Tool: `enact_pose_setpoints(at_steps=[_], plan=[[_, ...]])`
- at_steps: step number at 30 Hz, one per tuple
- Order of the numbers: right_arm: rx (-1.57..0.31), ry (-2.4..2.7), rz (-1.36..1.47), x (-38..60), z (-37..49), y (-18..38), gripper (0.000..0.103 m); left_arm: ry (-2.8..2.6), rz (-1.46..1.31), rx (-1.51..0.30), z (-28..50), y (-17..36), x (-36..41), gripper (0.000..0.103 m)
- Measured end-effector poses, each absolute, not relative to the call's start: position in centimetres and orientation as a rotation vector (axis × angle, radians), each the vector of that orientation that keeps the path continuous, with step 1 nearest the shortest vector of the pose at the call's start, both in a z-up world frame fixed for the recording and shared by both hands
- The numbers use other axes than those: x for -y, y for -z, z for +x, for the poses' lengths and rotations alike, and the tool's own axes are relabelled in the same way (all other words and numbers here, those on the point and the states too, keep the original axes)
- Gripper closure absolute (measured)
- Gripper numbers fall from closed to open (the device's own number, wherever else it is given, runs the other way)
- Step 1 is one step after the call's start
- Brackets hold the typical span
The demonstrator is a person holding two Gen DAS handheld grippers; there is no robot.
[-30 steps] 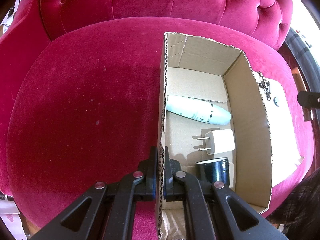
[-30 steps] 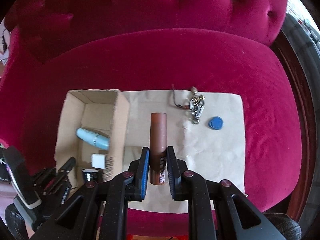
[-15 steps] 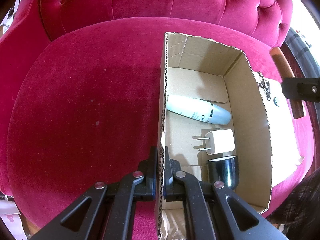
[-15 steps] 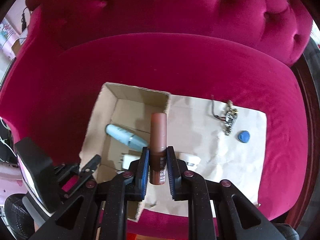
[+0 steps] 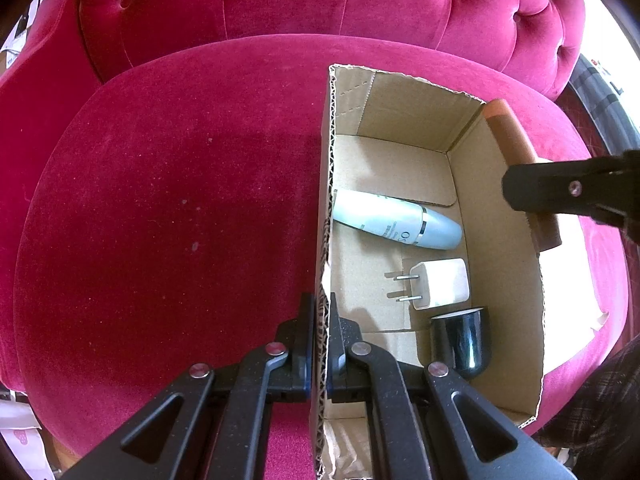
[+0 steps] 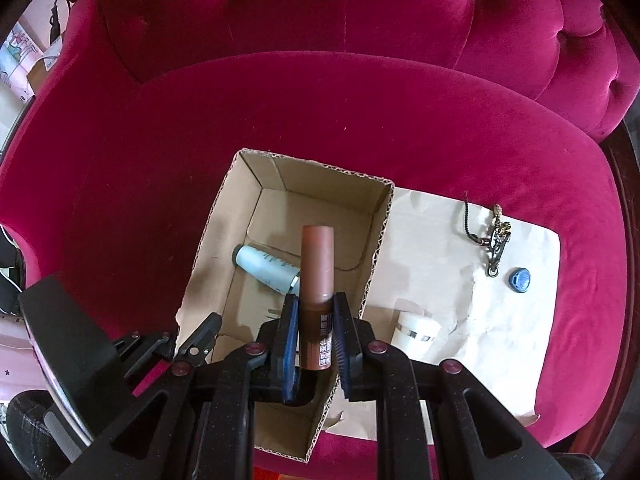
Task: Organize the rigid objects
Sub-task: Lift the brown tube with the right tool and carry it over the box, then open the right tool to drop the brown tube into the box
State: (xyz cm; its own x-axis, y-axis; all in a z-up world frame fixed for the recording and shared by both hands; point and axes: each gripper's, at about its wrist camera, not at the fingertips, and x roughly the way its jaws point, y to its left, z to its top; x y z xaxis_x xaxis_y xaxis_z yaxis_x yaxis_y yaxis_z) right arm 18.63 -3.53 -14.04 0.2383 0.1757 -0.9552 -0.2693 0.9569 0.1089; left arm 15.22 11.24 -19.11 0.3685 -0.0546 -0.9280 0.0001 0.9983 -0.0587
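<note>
An open cardboard box (image 5: 500,248) (image 6: 376,240) stands on a pink velvet seat. My left gripper (image 5: 318,320) is shut on the box's left wall. My right gripper (image 6: 316,320) is shut on a brown tube (image 6: 317,264) and holds it above the box; in the left wrist view the tube (image 5: 516,140) hangs over the box's right wall. In the box lie a pale blue bottle (image 5: 396,220) (image 6: 264,268), a white plug adapter (image 5: 436,284) and a dark shiny cup (image 5: 464,340).
Brown paper (image 6: 460,280) lies on the seat right of the box. On it are a white jar (image 6: 414,330), a keychain with a cord (image 6: 494,240) and a small blue tag (image 6: 520,280). The tufted sofa back (image 5: 320,0) rises behind.
My right gripper has carried the brown tube leftward from over the paper to above the box. My left gripper has kept its hold on the box wall. The dark cup shifted in the box.
</note>
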Motion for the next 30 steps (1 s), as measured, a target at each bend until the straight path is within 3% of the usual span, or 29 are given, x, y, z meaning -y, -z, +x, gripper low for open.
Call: enact_pose_setpoints(at_steps=[21, 22, 25, 30], plan=[[-1.285, -0.301, -0.085, 2.6, 19.1, 15.6, 0.085, 0.036, -0.049, -1.192, 15.2, 19.1, -11.2, 0.100], [-1.284, -0.297, -0.083, 2.6, 19.1, 15.5, 0.082, 0.037, -0.048, -1.192, 15.3, 19.1, -11.2, 0.100], [-1.265, -0.280, -0.074, 3.0, 19.2, 15.2, 0.056, 0.037, -0.049, -1.192, 15.3, 19.1, -11.2, 0.100], [-1.249, -0.257, -0.052, 3.4, 19.4, 14.9, 0.031, 0.036, -0.051, -1.190, 15.2, 19.1, -11.1, 0.100]])
